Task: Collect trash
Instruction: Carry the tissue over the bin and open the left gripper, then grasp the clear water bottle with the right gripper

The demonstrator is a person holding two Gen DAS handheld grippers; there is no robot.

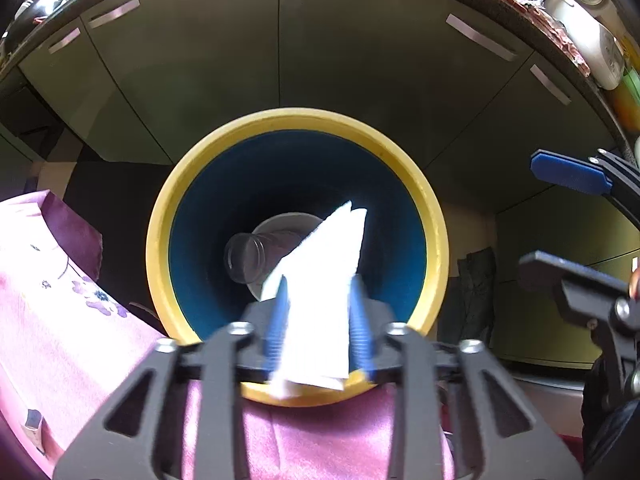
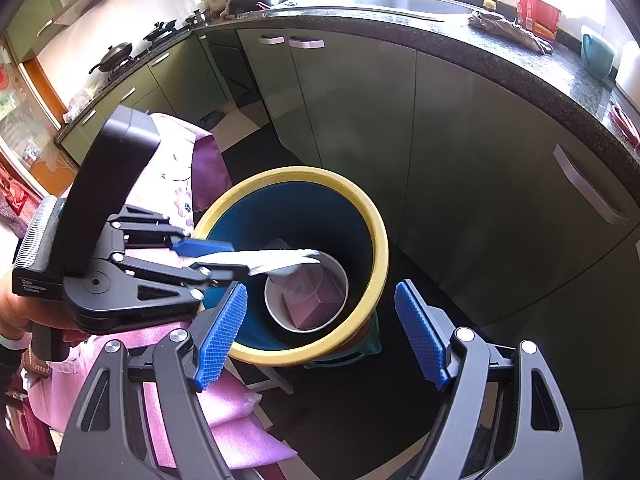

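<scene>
Left gripper [image 1: 320,316]: jaws clenched on a folded white paper napkin [image 1: 320,280], which is pinched between the blue ribbed pads [image 1: 276,320] and projects forward over the mouth of the trash bin [image 1: 296,118]. In the right wrist view the same gripper [image 2: 214,258] enters from 9 o'clock, the napkin [image 2: 276,258] held flat across the bin opening.

Right gripper [image 2: 320,336]: jaws released and spread wide, holding nothing, poised just beside the bin's near rim at 6 o'clock.

Bin: blue inside, yellow rim [image 2: 376,248]. It already holds a clear plastic cup [image 1: 248,256] lying on its side, a white paper bowl [image 2: 276,312] and a pink box [image 2: 316,300].

Step in hand, as judged: dropping the napkin. The paper's tip is over the opening, but its tail trails back across the near rim at 6 o'clock; carrying the jaws a little further toward the bin's centre before parting them should keep the sheet from draping on the rim. Paper is light and may cling to the ribbed pads.

Surroundings: pink floral cloth [image 1: 60,300] at 8 o'clock of the bin; green cabinet doors [image 2: 460,140] behind; dark stone counter [image 2: 520,52] above.

Writing: small white lettering on the left gripper's housing [image 2: 34,286] and a barcode on the box, both too small to read; a red bag [image 2: 536,16] on the counter bears unreadable print.
</scene>
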